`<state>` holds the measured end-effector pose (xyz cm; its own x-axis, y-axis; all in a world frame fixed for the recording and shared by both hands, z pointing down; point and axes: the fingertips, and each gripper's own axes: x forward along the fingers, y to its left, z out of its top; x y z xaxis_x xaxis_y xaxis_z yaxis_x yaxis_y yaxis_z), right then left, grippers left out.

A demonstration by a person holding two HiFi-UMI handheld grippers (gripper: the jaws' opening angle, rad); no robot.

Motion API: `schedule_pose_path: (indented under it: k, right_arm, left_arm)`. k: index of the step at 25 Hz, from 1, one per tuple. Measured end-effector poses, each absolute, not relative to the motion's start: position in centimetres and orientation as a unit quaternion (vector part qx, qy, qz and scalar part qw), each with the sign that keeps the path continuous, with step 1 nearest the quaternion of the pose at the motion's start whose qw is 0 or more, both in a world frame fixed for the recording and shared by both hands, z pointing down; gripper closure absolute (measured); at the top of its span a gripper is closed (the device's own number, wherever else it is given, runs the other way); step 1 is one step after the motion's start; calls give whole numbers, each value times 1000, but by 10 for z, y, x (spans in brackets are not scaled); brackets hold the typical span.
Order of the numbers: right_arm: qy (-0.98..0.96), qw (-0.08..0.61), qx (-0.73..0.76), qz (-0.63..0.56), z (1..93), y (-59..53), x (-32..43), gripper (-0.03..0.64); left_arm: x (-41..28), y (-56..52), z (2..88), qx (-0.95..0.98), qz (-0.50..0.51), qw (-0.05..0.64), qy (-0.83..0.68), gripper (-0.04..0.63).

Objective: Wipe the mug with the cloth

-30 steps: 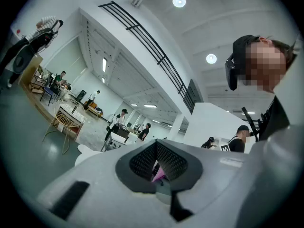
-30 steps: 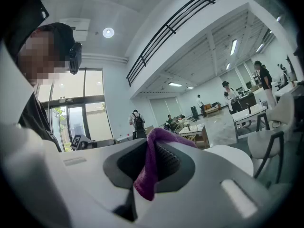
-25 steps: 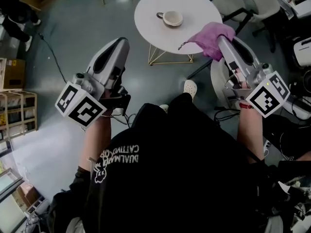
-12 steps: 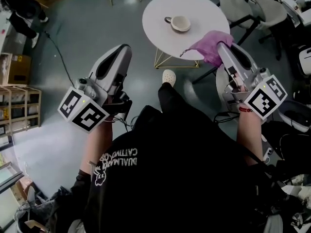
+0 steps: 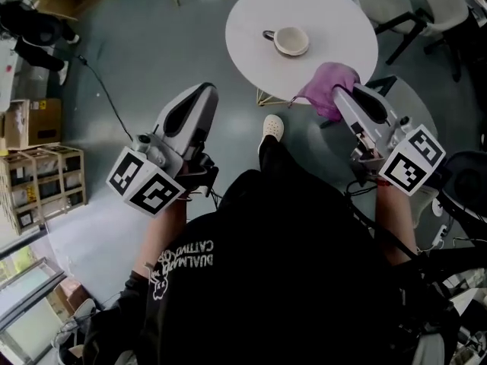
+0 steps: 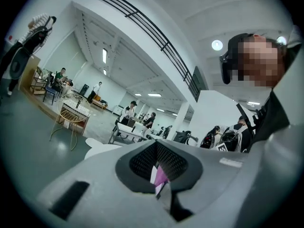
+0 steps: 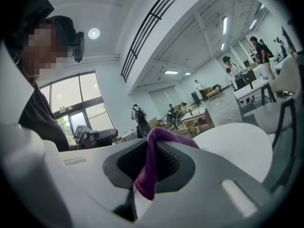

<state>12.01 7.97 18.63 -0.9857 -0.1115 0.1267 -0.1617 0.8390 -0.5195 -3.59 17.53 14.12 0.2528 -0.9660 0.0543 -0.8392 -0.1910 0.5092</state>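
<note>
The right gripper [image 5: 341, 101] fingers grasp fuzzy purple cloth [image 5: 327, 86] at 5 o'clock of the round white bench [image 5: 335, 14]; left gripper [image 5: 199, 96] fingers clenched, empty. Only the head view shows the cream mug [image 5: 291, 41].

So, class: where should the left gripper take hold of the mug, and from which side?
Probably by the handle, coming in from the left of the head view. The mug stands upright with its handle sticking out on the side of the left gripper. That leaves the body free for the cloth.
</note>
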Motion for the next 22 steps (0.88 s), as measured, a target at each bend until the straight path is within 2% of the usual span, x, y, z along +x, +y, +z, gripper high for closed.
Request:
schedule_pose_path:
  k: [4,13,18,22]
  right_arm:
    - [-946,31,64,316,223,54,99,571]
    - [-917,15,40,396,317,8,84,572]
    - [-905,21,36,424,351,3,79,572]
    - [-895,-6,33,445,352,0,77,572]
  left_arm:
    - [-55,139,181,744,-92,245,-614,595]
    - [-61,62,298,728,-35,338,-596,595]
    - [-65,18,329,736,2,332,-591,595]
    - [-54,-7,342,748,35,331,-575,595]
